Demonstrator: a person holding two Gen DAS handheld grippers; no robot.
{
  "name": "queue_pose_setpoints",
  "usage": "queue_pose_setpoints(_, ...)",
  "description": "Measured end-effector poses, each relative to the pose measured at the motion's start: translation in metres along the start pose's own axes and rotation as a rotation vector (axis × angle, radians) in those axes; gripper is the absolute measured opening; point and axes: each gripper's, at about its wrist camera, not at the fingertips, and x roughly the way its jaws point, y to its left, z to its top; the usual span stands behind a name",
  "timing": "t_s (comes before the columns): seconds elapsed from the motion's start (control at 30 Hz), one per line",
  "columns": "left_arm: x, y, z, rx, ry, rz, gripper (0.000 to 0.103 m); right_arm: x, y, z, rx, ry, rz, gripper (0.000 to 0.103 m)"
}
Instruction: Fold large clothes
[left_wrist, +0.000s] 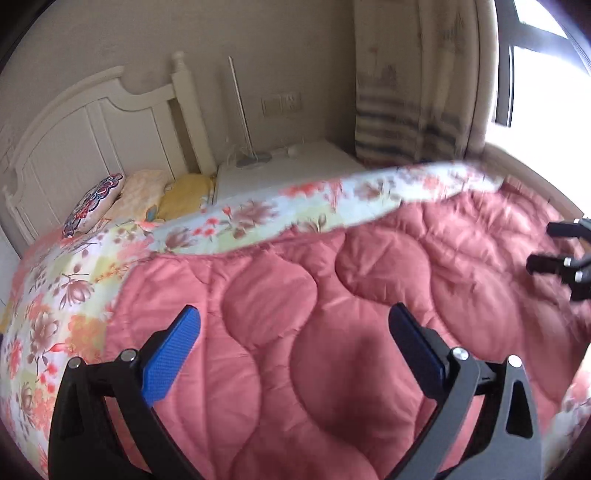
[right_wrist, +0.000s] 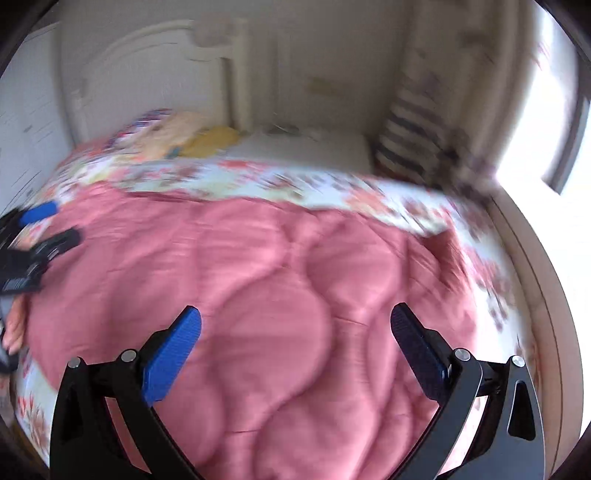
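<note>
A large quilt lies spread over the bed, its pink quilted side (left_wrist: 332, 295) up, with a floral side (left_wrist: 258, 218) folded over along the far edge. It also fills the right wrist view (right_wrist: 277, 277), which is blurred. My left gripper (left_wrist: 293, 325) is open and empty above the pink side. My right gripper (right_wrist: 295, 325) is open and empty above the same quilt. Each gripper shows in the other's view, the right one (left_wrist: 543, 247) at the right edge and the left one (right_wrist: 55, 225) at the left edge.
A white headboard (left_wrist: 74, 140) stands at the far left with pillows (left_wrist: 147, 192) below it. A white nightstand (left_wrist: 295, 166) sits beside the bed. A striped curtain (left_wrist: 406, 110) and a bright window (left_wrist: 546, 74) are at the right.
</note>
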Motion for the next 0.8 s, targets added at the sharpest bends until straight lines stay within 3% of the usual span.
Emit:
queue_pose_setpoints(0.07, 0.019, -0.005, -0.007, -0.014, 0.032, -0.024, 0.101, 0.022, -0.021, -0.006, 0.064, 0.064, -0.001, 0.098)
queue_pose_setpoints(0.2, 0.032, 0.013, -0.013, -0.12, 0.048, -0.127, 0.101, 0.031, -0.029, -0.014, 0.08, 0.036, 0.065, 0.099)
queue_pose_setpoints(0.57, 0.031, 0.011, -0.017, -0.123, 0.037, -0.112, 0.101, 0.038, -0.033, -0.017, 0.097, 0.004, 0.131, 0.099)
queue_pose_setpoints(0.67, 0.031, 0.01, -0.018, -0.12, 0.04, -0.113, 0.101, 0.024, -0.041, -0.019, 0.154, -0.012, 0.128, 0.098)
queue_pose_setpoints(0.8, 0.031, 0.011, -0.018, -0.121, 0.04, -0.115, 0.101, -0.034, -0.046, -0.042, 0.295, -0.14, 0.21, 0.098)
